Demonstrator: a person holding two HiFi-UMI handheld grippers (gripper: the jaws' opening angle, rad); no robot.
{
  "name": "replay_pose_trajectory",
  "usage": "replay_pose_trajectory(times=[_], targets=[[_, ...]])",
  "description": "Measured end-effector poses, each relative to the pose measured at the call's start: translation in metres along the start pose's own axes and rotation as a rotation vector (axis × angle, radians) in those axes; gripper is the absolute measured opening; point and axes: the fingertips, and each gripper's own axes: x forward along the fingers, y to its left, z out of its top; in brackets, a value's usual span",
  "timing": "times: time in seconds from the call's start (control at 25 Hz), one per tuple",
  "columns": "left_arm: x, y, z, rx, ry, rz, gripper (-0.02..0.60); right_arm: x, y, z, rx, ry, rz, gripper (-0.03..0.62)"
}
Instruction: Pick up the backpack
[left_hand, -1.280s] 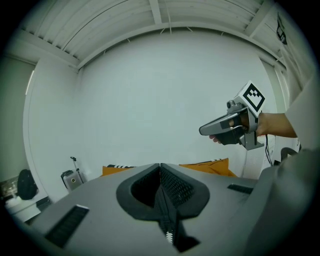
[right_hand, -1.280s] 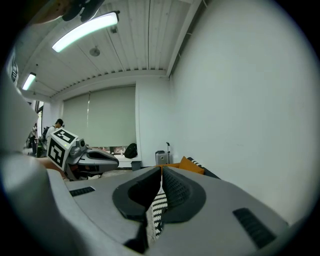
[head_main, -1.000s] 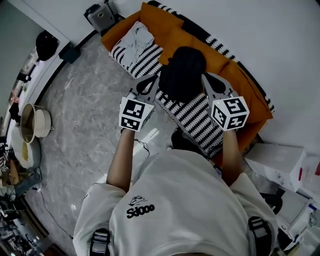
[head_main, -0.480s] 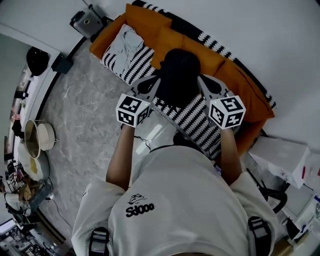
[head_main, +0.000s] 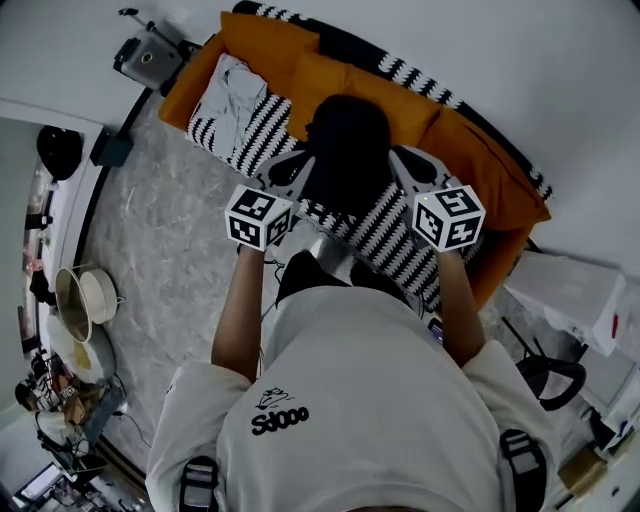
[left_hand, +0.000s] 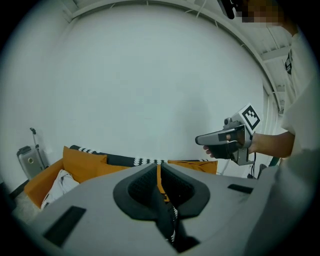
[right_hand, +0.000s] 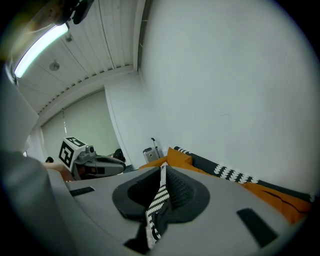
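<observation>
Both tongs were shut: left gripper on a dark strap, right gripper on a striped strap; the centre-frame backpack looked soft, floppy, probably light.

— Any writing that can be read?
— One word, in dark letters on the person's pale shirt: it looks like "SJooo", set just under a small drawn emblem.
— Anything else?
— Nothing legible.
</observation>
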Motion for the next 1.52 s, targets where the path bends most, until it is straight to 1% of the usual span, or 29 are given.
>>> replay_pose_trajectory(times=[0.16,0.4,0.56,0.72,0.84,1.0,1.08,1.2,1.24,1.32,1.4,1.48,1.52], targets=[[0.015,0.021,-0.006,0.003,0.024,-0.058,0.023,0.018,-0.005,-0.004,0.023,0.011,-0.048,0.035],[0.021,0.060,-0.017,-0.006,0.063,-0.211,0.023,0.049,0.007,-0.006,0.066,0.016,-0.166,0.037],[0.029,0.083,-0.023,0.012,0.092,-0.301,0.025,0.065,0.014,-0.009,0.096,0.025,-0.248,0.037],[0.038,0.102,-0.046,0.010,0.132,-0.374,0.025,0.085,0.016,-0.022,0.123,0.029,-0.316,0.037],[0.051,0.112,-0.068,0.011,0.175,-0.429,0.025,0.095,0.009,-0.038,0.140,0.030,-0.367,0.037],[0.065,0.119,-0.086,0.018,0.216,-0.470,0.025,0.103,-0.005,-0.058,0.195,0.019,-0.416,0.037],[0.070,0.124,-0.089,0.011,0.222,-0.479,0.025,0.110,-0.008,-0.064,0.215,0.023,-0.425,0.037],[0.081,0.131,-0.096,-0.008,0.237,-0.486,0.031,0.122,-0.012,-0.068,0.219,0.040,-0.416,0.038],[0.086,0.132,-0.099,-0.013,0.244,-0.487,0.042,0.124,-0.015,-0.070,0.220,0.043,-0.411,0.038],[0.096,0.132,-0.106,-0.026,0.258,-0.488,0.107,0.128,-0.022,-0.076,0.224,0.052,-0.398,0.038],[0.105,0.132,-0.114,-0.038,0.265,-0.484,0.109,0.134,-0.026,-0.087,0.219,0.081,-0.368,0.047],[0.113,0.134,-0.122,-0.047,0.272,-0.479,0.109,0.143,-0.029,-0.100,0.211,0.121,-0.329,0.125],[0.117,0.135,-0.126,-0.051,0.277,-0.477,0.109,0.147,-0.031,-0.106,0.210,0.135,-0.315,0.129]])
